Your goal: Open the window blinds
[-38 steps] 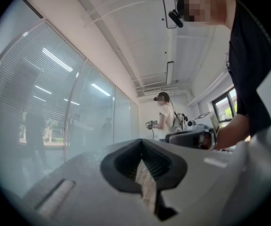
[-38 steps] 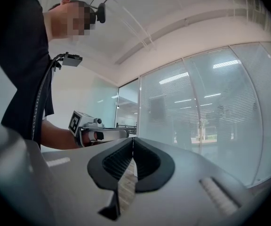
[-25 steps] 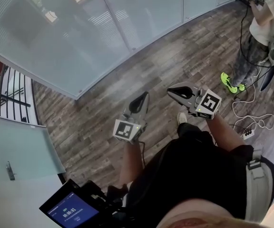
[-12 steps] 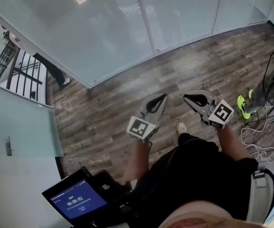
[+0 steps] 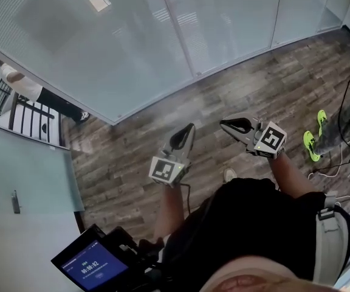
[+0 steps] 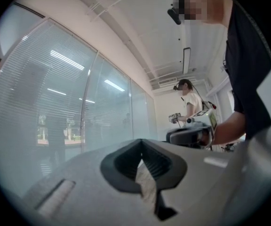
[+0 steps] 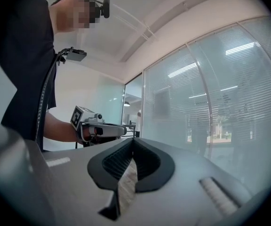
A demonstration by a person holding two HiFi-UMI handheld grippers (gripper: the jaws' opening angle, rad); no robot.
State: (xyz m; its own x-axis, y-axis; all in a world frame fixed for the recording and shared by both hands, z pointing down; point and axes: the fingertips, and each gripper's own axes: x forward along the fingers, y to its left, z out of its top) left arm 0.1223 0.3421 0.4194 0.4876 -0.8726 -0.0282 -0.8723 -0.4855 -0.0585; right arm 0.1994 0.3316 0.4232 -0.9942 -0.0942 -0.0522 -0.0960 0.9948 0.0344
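In the head view the person stands on a wood-plank floor [image 5: 132,157] and holds both tools out level in front of the body. The left tongs [image 5: 186,131] and the right tongs [image 5: 226,124] sit side by side without touching. Both point toward the glass wall [image 5: 236,17] that runs along the floor's far edge. The blinds [image 5: 102,47] show through that glass as fine horizontal slats covering the panes down to the floor, well apart from both tools. A small lit screen [image 5: 93,265] shows at the near left. At the floor's right edge stand bright green shoes [image 5: 313,140] of a second person, with cables [image 5: 333,163] lying nearby.

In the left gripper view the left tongs [image 6: 141,142] are closed tip to tip with nothing between them. The slatted panes fill the left side, and the other tool is just to the right in the person's hand. A second person [image 6: 188,100] stands farther back.

In the right gripper view the right tongs [image 7: 133,142] are likewise pressed together and empty. The blinds span the right side behind the glass, and the other tool is held level at the left.
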